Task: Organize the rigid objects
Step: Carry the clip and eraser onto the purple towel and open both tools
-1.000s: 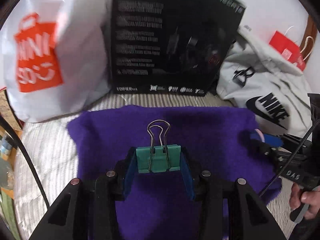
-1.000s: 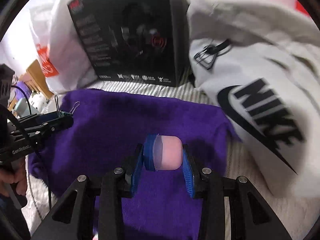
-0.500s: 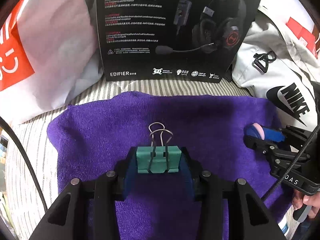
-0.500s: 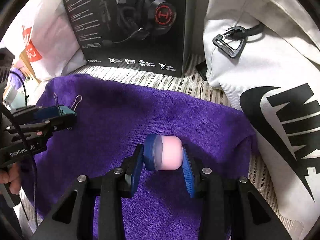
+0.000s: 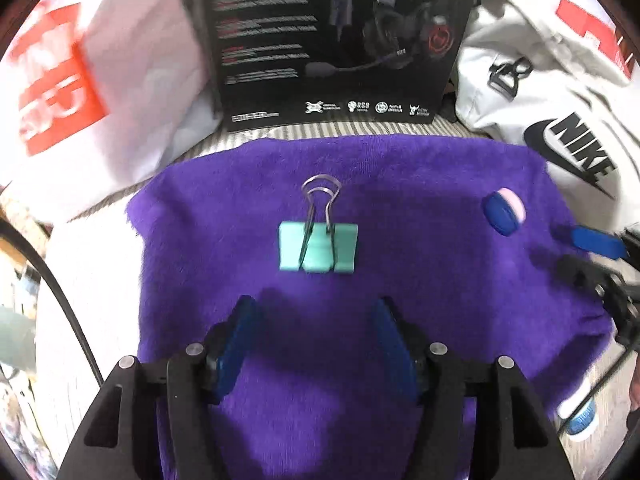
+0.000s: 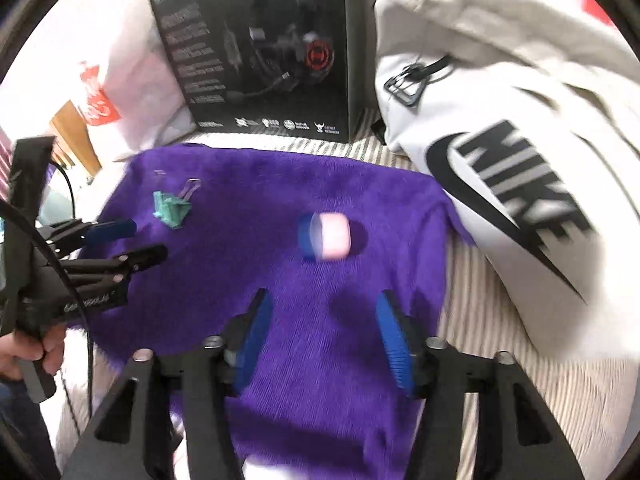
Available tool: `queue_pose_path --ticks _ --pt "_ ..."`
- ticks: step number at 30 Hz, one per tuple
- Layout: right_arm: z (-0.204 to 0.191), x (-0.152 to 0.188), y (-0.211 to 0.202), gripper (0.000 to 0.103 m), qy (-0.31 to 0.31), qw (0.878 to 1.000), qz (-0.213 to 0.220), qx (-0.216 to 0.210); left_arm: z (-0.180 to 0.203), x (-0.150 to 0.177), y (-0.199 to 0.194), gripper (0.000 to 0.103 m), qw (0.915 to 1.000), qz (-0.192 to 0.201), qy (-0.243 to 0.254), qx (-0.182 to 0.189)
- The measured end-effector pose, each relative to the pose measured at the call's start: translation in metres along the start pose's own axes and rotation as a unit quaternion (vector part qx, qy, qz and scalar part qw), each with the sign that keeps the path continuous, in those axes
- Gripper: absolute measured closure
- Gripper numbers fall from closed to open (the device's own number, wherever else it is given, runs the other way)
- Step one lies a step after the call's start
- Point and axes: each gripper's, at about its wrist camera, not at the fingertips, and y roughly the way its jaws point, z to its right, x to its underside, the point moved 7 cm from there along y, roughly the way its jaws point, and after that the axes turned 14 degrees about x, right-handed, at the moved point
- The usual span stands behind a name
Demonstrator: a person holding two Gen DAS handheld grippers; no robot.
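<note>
A teal binder clip (image 5: 317,246) with silver wire handles lies flat on the purple towel (image 5: 400,184), just ahead of my left gripper (image 5: 314,314), which is open and empty. A small pink jar with a blue lid (image 6: 325,236) lies on its side on the same towel (image 6: 248,280), in front of my right gripper (image 6: 322,312), also open and empty. In the left wrist view the jar (image 5: 503,211) rests at the right, near the other gripper's blue fingers (image 5: 596,242). The right wrist view shows the clip (image 6: 171,209) at the far left of the towel.
A black headset box (image 5: 336,40) stands upright behind the towel. A white bag with an orange logo (image 5: 80,80) leans at the left, and a grey Nike garment (image 6: 500,140) lies at the right. The towel rests on striped bedding (image 6: 480,320). A hand (image 6: 24,354) grips the left tool.
Both grippers opened and pulled back. The binder clip and the pink jar, held before, now lie free on the towel.
</note>
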Motion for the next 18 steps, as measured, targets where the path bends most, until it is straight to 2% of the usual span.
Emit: queue_pose_path --ticks 2,6,11,15,18 --pt "0.005 0.013 -0.025 0.034 0.014 1.0 0.014 -0.003 0.003 0.01 -0.02 0.04 0.9998 0.013 -0.013 0.009" --pt "0.014 0.04 -0.064 0.023 0.048 0.998 0.033 -0.015 0.022 0.036 -0.064 0.025 0.9983 0.044 -0.013 0.036" --pt "0.016 0.081 -0.099 0.022 0.068 0.997 0.036 -0.03 0.041 0.082 -0.108 0.014 0.9955 0.074 -0.001 0.06" --pt "0.014 0.112 -0.109 0.022 0.065 0.997 0.03 -0.023 0.065 0.113 -0.111 0.012 0.9938 0.067 0.014 0.088" --pt "0.016 0.133 -0.108 0.022 0.081 0.996 0.015 -0.03 0.086 0.125 -0.102 0.012 0.9944 0.059 0.041 0.078"
